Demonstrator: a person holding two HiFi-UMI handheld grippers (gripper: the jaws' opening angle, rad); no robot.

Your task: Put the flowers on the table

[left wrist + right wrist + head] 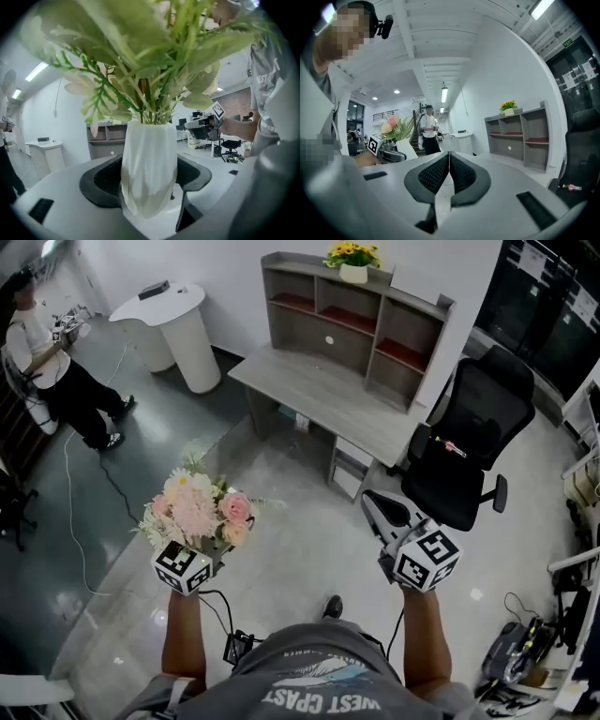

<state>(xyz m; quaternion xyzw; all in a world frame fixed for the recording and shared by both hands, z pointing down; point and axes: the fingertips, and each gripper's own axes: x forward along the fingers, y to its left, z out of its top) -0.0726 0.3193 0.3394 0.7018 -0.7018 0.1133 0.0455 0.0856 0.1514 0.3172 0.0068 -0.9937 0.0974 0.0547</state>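
My left gripper is shut on a white faceted vase that holds pink and cream flowers with green leaves. The vase stands upright between the two black pads. In the head view the bouquet hangs above the floor at the lower left. My right gripper is shut with nothing in it, its pads touching. The grey table with its shelf unit lies ahead, well beyond both grippers.
A black office chair stands right of the table. A pot of yellow flowers tops the shelf unit. A white round counter and a person are at the far left. A cable runs over the floor.
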